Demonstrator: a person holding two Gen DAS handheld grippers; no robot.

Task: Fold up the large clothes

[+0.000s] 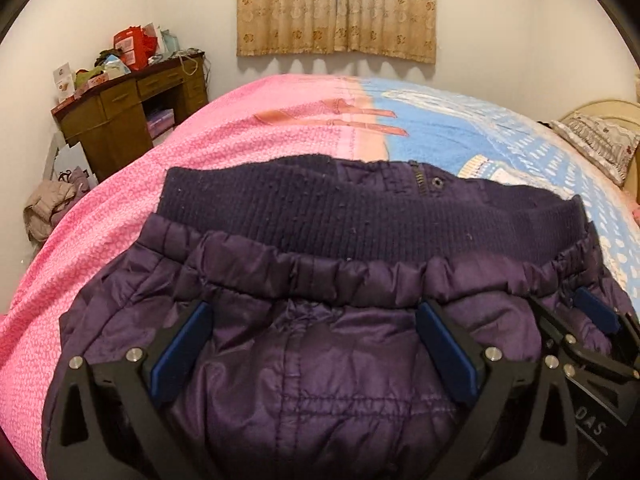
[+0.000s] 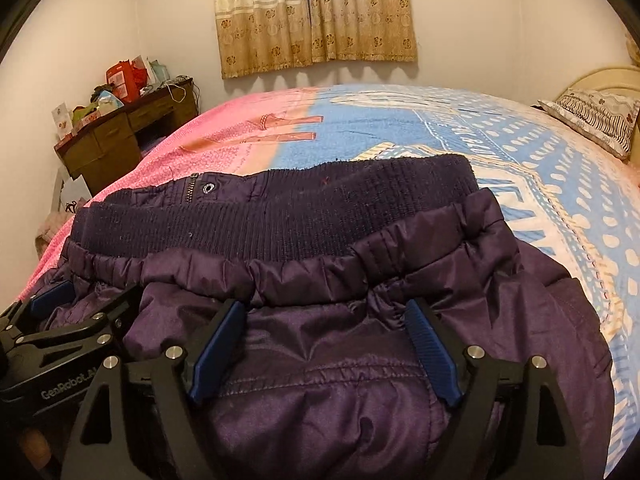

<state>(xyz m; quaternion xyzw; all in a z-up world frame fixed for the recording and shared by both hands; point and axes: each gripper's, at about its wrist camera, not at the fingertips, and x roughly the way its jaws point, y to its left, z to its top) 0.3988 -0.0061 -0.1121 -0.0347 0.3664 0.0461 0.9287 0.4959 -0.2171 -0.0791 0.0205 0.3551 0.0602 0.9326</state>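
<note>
Both spread wide, left black blue-padded gripper [image 1: 316, 344] beside right twin [image 2: 326, 340], over dark purple quilted jacket [image 1: 320, 380] on pink-and-blue bedspread [image 1: 200, 152].

I see one garment: a dark purple quilted jacket [image 1: 320, 360], shiny padded fabric with stitched seams, lying on the bed in a folded bundle. A wide navy ribbed knit band [image 1: 360, 216] runs across its far edge, with a gathered elastic ruffle just in front of it. Behind the band I can make out a strip of zipper [image 2: 193, 191] and a metal snap [image 2: 208, 188]. The near part bulges up, wrinkled. Sleeves are not distinguishable.
</note>
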